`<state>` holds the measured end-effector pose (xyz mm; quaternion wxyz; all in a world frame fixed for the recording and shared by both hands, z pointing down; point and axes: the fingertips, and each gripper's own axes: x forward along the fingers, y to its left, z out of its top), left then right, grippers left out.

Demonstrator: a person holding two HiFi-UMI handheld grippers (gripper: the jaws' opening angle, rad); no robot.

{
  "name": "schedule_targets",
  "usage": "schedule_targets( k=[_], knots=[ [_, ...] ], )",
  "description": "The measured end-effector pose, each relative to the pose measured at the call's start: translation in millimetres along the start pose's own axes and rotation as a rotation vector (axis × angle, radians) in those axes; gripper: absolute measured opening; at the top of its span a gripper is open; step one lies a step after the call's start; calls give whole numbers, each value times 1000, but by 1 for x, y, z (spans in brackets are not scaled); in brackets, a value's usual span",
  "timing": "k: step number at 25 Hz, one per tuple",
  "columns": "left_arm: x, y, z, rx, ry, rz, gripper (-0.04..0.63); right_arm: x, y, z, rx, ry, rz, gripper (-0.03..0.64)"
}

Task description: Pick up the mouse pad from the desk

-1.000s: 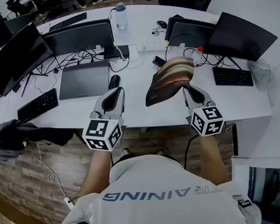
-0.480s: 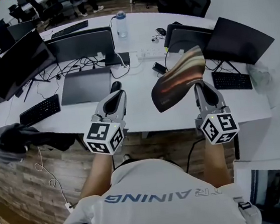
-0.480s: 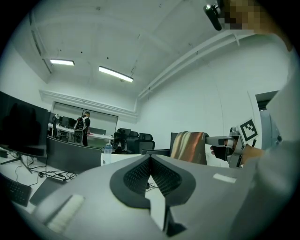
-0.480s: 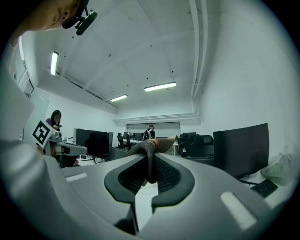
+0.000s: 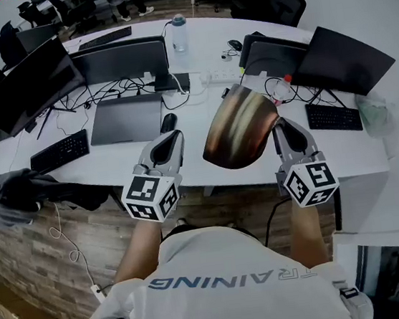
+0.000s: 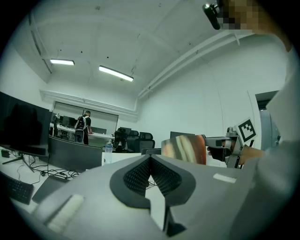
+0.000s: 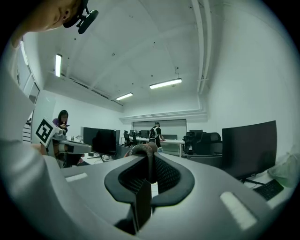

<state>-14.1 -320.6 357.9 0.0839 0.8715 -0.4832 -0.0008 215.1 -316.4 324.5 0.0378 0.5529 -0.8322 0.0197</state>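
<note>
The mouse pad (image 5: 237, 127), brown with orange stripes, hangs curled in the air above the white desk (image 5: 114, 167). My right gripper (image 5: 276, 125) is shut on its right edge. In the right gripper view the pad (image 7: 143, 150) runs edge-on between the pads. From the left gripper view the pad (image 6: 183, 149) shows at the right, held by the right gripper (image 6: 209, 150). My left gripper (image 5: 170, 136) hovers over the desk's front edge, left of the pad, shut with nothing in it; its tips (image 6: 150, 157) meet.
A black mouse (image 5: 169, 121) and a grey desk mat (image 5: 126, 119) lie just beyond the left gripper. Keyboards (image 5: 58, 151) (image 5: 333, 117), several monitors, cables, a power strip (image 5: 215, 78) and a water bottle (image 5: 180, 33) crowd the desk. A dark jacket (image 5: 23, 195) lies at the left.
The right gripper has risen with the mouse pad, which has swung and curled so its glossy face turns towards the camera. The left gripper has stayed put.
</note>
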Motion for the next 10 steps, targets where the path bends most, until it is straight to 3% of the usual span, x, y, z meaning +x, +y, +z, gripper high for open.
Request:
schedule_targets(
  k=[10],
  knots=[
    [-3, 3, -2, 2, 2, 7, 0, 3, -5, -2, 11, -14, -22, 44]
  ],
)
